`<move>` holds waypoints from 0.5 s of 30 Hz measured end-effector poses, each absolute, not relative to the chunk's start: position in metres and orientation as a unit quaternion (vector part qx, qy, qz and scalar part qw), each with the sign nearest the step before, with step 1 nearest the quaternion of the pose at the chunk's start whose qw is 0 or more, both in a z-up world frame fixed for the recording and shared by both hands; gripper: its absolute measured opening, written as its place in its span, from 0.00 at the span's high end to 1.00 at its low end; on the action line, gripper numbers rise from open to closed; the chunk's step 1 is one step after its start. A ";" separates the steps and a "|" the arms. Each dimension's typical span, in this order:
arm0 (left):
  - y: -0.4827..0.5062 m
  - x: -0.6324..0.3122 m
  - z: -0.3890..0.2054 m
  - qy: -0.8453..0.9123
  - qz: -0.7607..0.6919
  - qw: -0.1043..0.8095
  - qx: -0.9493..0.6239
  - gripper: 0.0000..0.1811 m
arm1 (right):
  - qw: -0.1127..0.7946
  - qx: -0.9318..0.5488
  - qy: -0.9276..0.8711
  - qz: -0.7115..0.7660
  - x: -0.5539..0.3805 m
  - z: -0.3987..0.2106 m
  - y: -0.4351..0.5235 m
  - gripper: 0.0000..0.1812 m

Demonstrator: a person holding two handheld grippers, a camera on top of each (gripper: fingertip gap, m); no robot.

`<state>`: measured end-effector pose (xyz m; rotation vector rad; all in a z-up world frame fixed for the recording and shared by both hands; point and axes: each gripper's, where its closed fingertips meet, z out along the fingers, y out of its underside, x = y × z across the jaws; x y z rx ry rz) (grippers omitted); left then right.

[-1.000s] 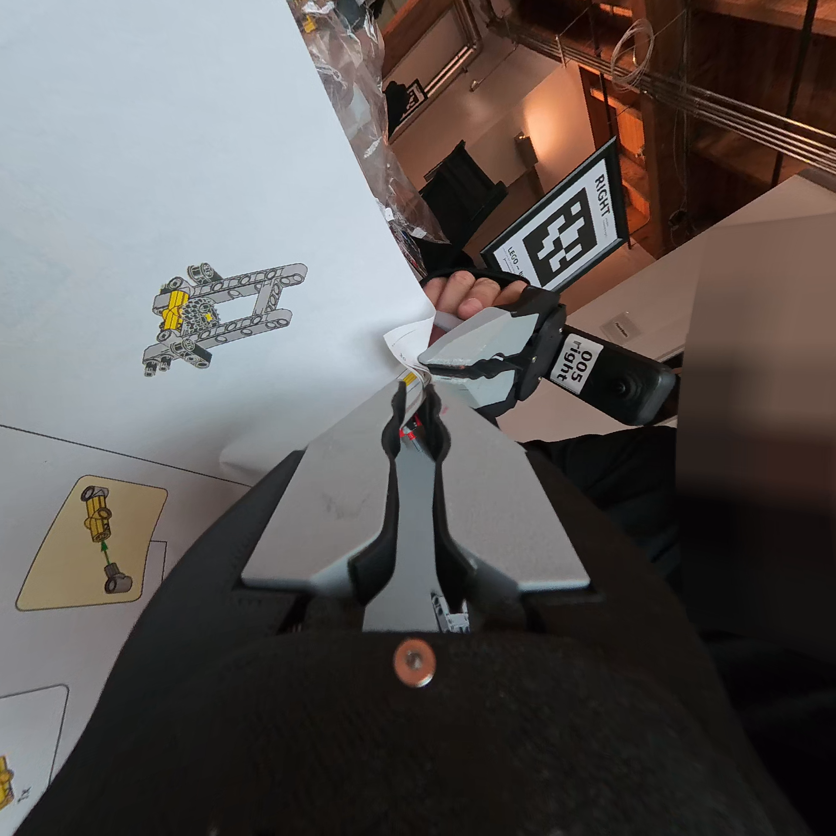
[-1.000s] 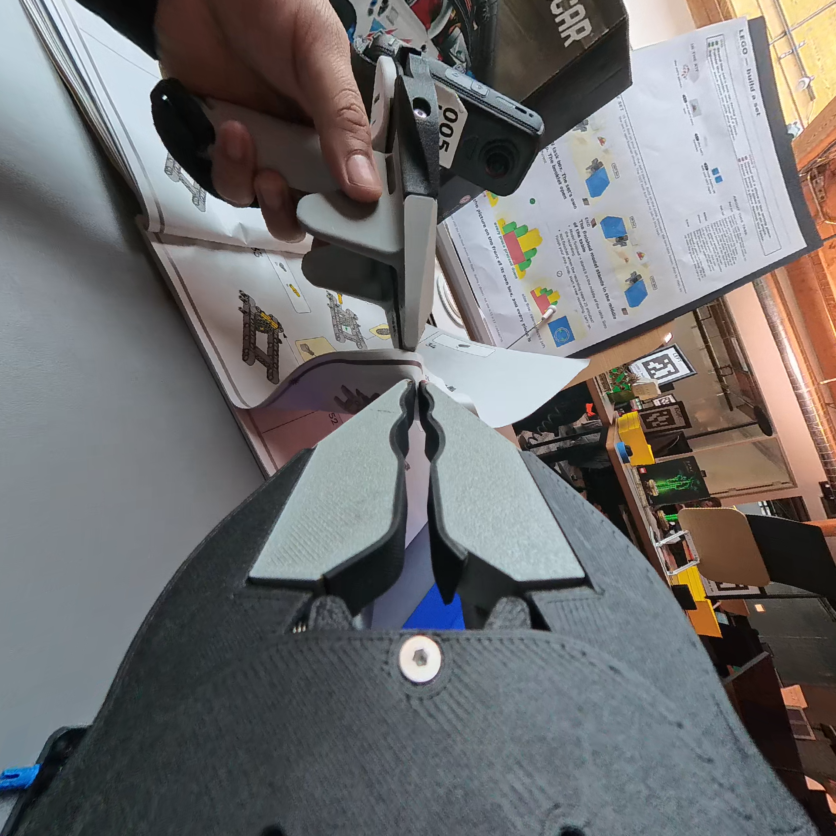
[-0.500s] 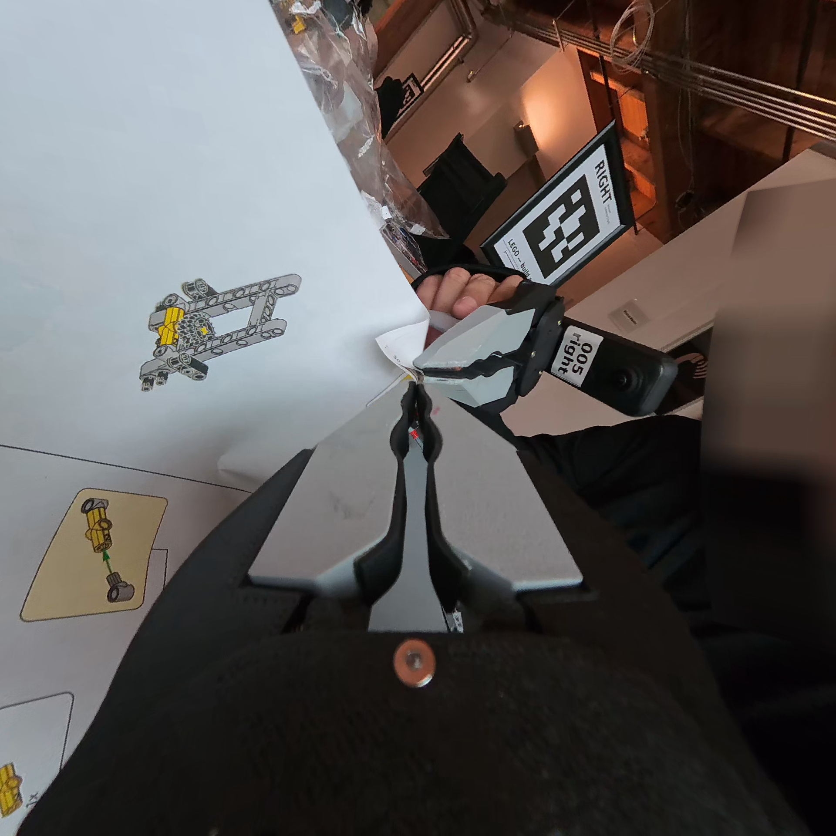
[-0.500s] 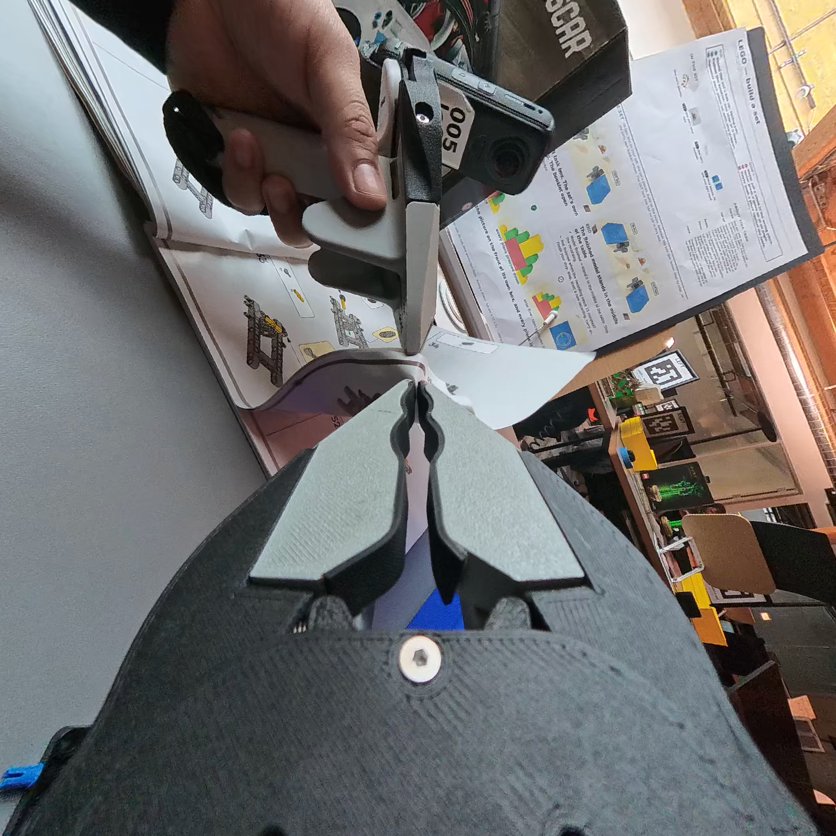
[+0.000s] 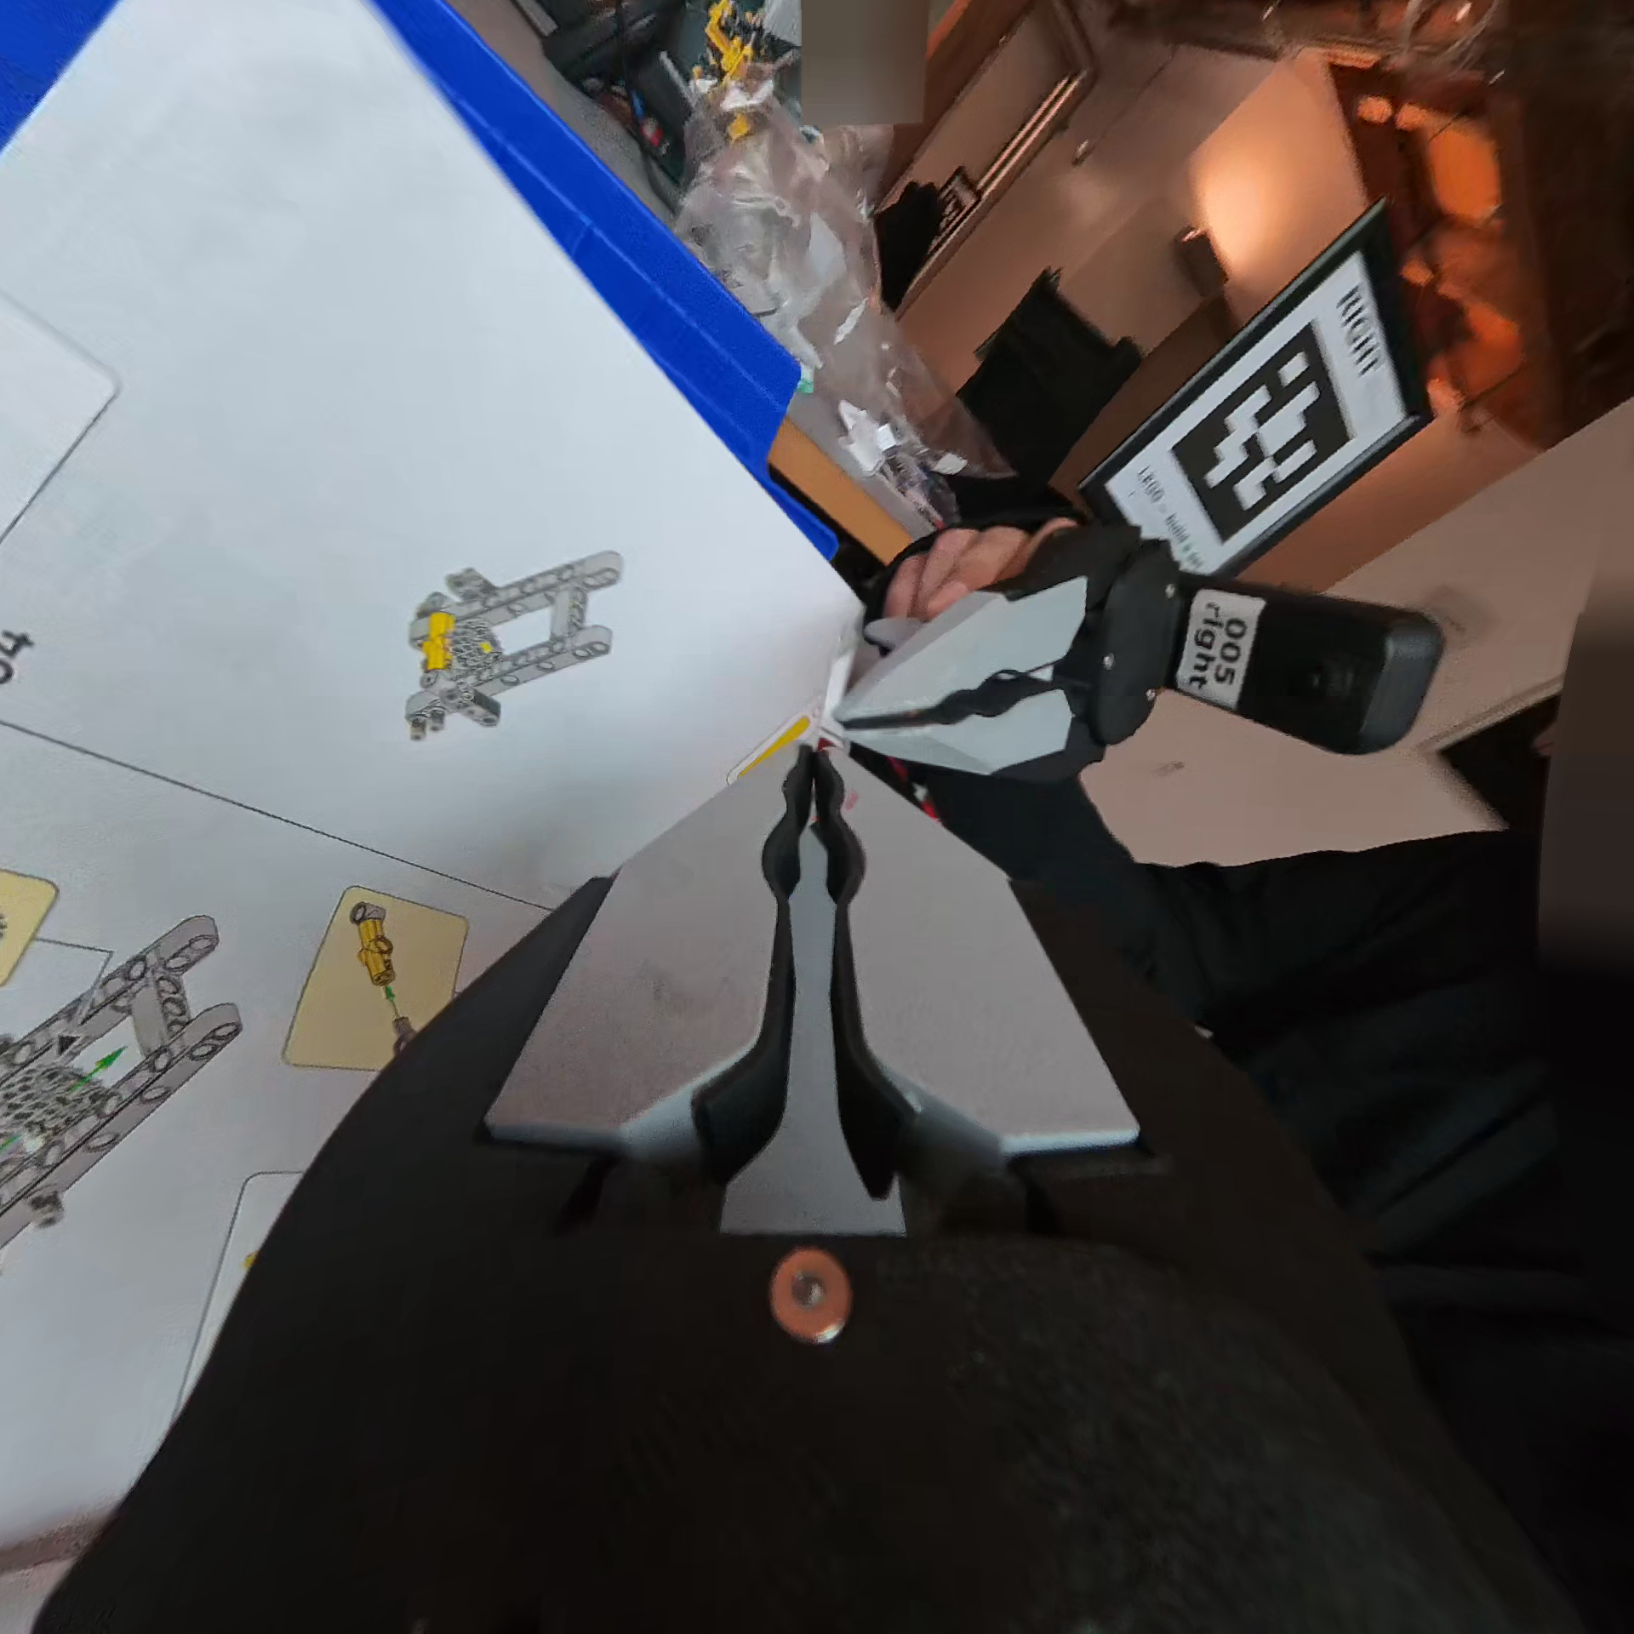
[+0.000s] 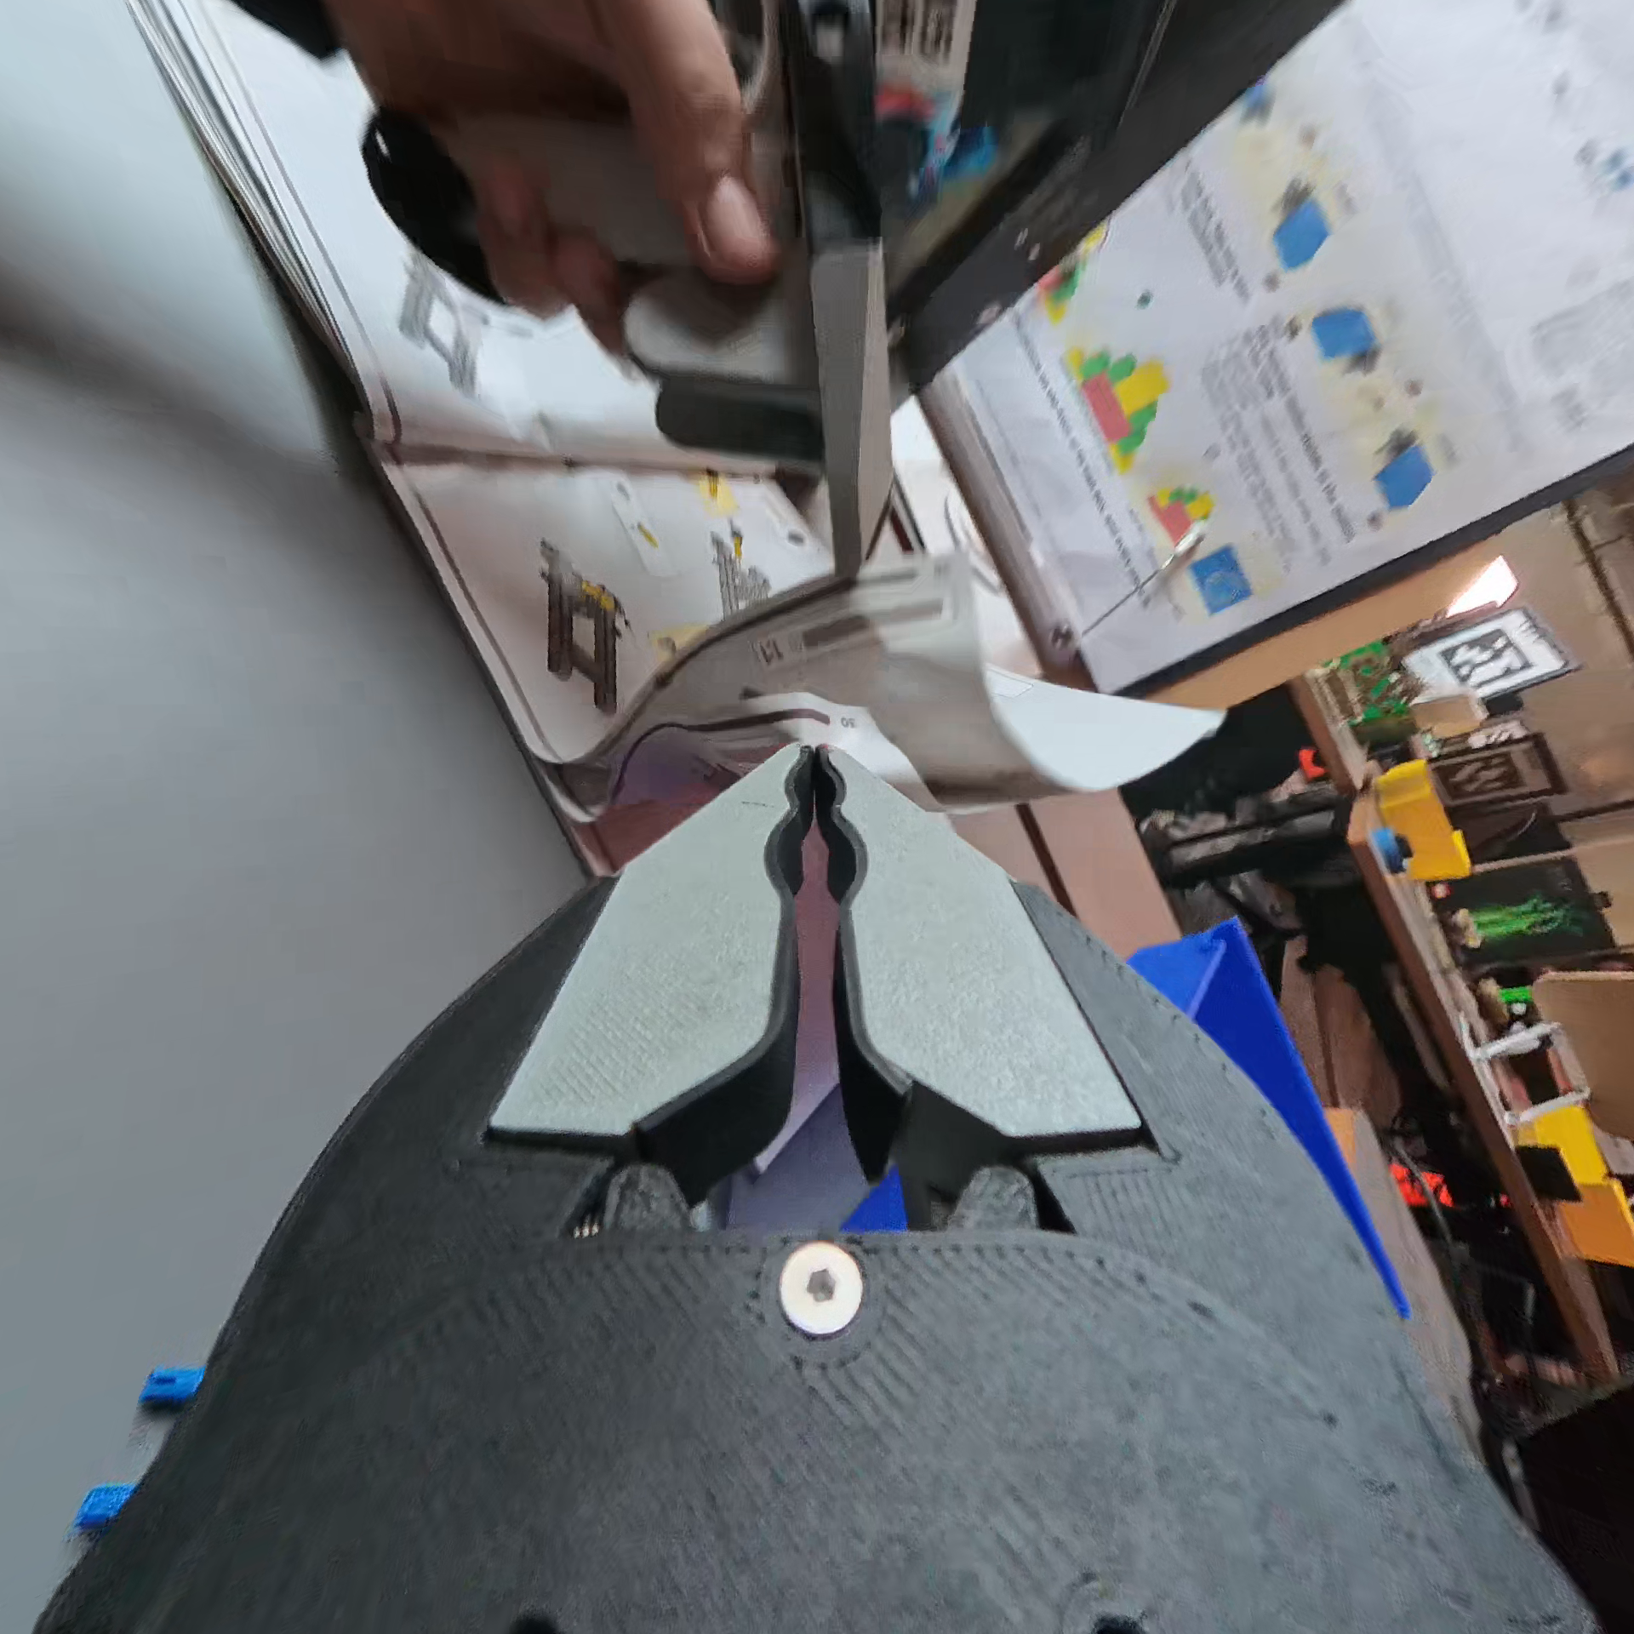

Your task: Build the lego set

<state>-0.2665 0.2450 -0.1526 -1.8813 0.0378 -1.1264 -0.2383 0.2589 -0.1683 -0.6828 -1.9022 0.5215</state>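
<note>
The open instruction booklet [image 5: 354,398] shows building steps for a grey and yellow frame. My left gripper [image 5: 815,762] is shut on the corner of one page. My right gripper [image 5: 844,718] meets it at the same corner from the right, jaws closed. In the right wrist view my right gripper [image 6: 813,753] is shut on the edge of a lower page [image 6: 796,721]. There my left gripper [image 6: 847,566] comes down from above and holds a curled page [image 6: 928,637] lifted off it. The booklet [image 6: 548,495] lies on the grey table [image 6: 177,796].
A blue bin [image 5: 637,239] sits behind the booklet and also shows in the right wrist view [image 6: 1238,999]. Clear plastic bags [image 5: 796,230] lie beyond it. A marker board [image 5: 1264,424] and a printed sheet [image 6: 1282,309] stand nearby. Small blue bricks [image 6: 172,1384] lie on the table. Some 4 cm of space lies between my two pairs of fingers.
The left gripper has closed fully on its page and lifted it, so that page now curls up apart from the one in the right gripper. Both views shifted and blurred.
</note>
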 end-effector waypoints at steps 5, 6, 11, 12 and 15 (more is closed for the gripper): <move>0.240 -0.262 -0.134 0.042 -0.406 0.504 -0.762 1.00 | 0.458 -0.310 -0.813 0.184 -0.237 -0.192 0.267 1.00; 0.239 -0.261 -0.133 0.044 -0.403 0.504 -0.763 1.00 | 0.468 -0.306 -0.805 0.198 -0.237 -0.184 0.264 1.00; 0.236 -0.252 -0.134 0.057 -0.402 0.500 -0.765 1.00 | 0.505 -0.337 -0.727 0.320 -0.239 -0.135 0.259 0.92; 0.236 -0.249 -0.136 0.060 -0.403 0.497 -0.766 1.00 | 0.504 -0.357 -0.708 0.343 -0.242 -0.129 0.261 0.91; 0.236 -0.244 -0.144 0.064 -0.401 0.488 -0.772 1.00 | 0.469 -0.408 -0.679 0.390 -0.251 -0.128 0.262 0.84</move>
